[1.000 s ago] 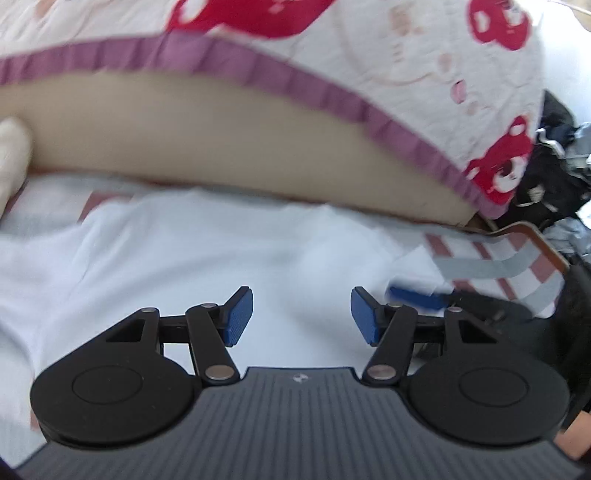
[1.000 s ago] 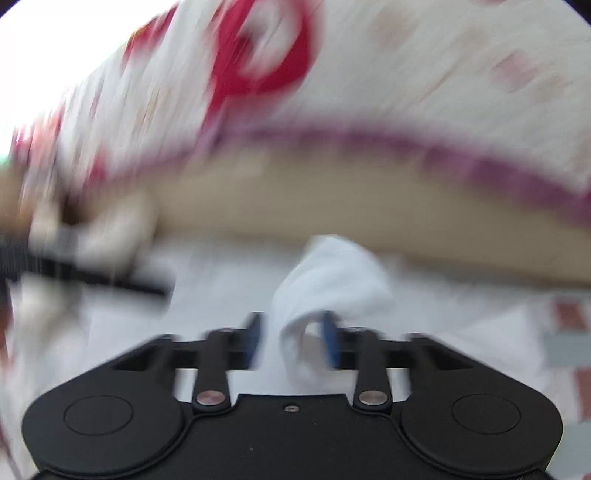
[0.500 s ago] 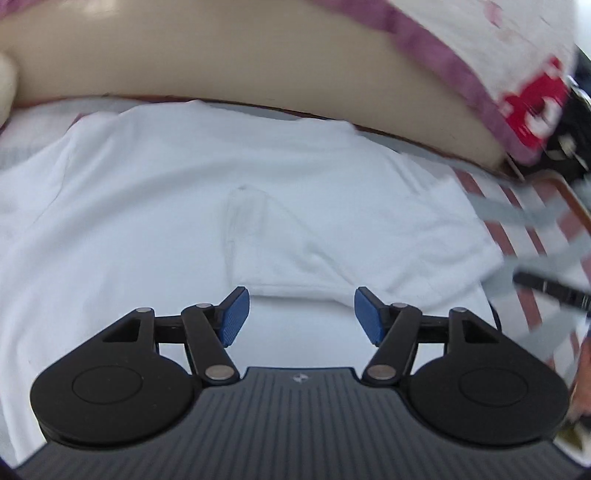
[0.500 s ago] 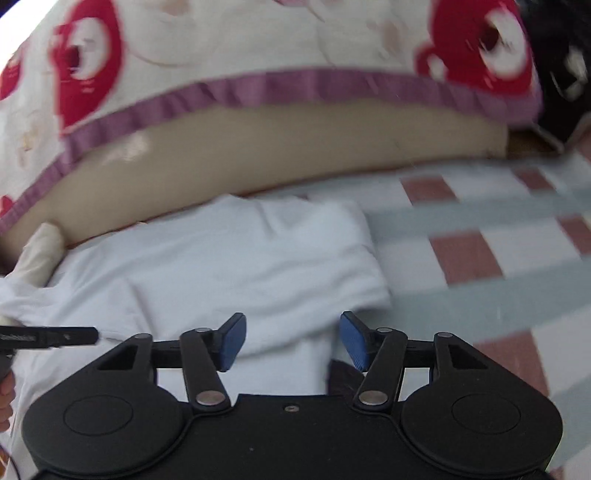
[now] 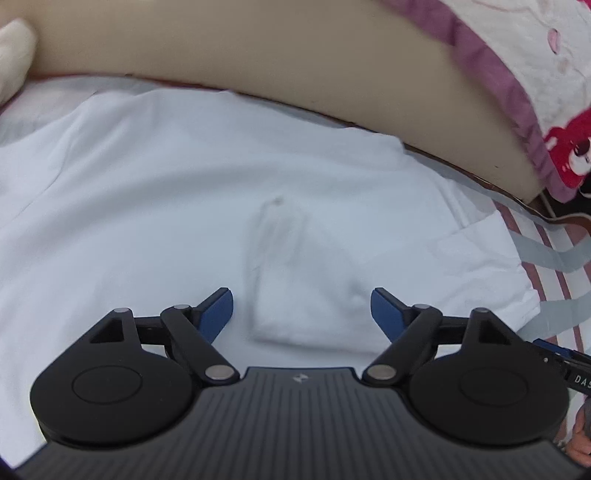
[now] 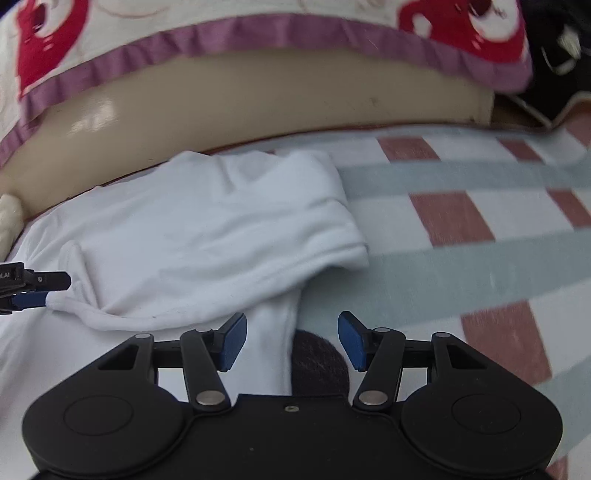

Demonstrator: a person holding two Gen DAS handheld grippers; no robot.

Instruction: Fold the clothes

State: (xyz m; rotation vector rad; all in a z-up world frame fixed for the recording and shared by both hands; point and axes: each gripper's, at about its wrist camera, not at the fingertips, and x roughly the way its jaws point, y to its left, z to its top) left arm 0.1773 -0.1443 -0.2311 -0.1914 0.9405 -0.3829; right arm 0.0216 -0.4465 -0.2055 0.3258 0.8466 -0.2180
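A white garment [image 5: 184, 206] lies spread on the checked bedsheet [image 6: 461, 221], with one sleeve folded inward over its middle [image 5: 295, 295]. My left gripper [image 5: 302, 314] hovers open just above that folded sleeve end, nothing between its blue pads. In the right wrist view the garment's [image 6: 207, 240] folded side forms a thick layered edge. My right gripper [image 6: 291, 341] stands open over the garment's right edge, with a dark fuzzy patch [image 6: 319, 363] showing between the fingers. The left gripper's tip [image 6: 33, 286] shows at the far left there.
A beige headboard or mattress side [image 5: 258, 55] runs along the back, topped by a white quilt with purple trim and red prints [image 6: 258, 29]. Dark clothes [image 6: 554, 55] pile at the back right. A cream item [image 5: 14, 59] sits at the back left.
The right gripper let go of the white sleeve it held a second ago and drew back to the right edge. The left gripper moved closer over the folded sleeve and opened wider.
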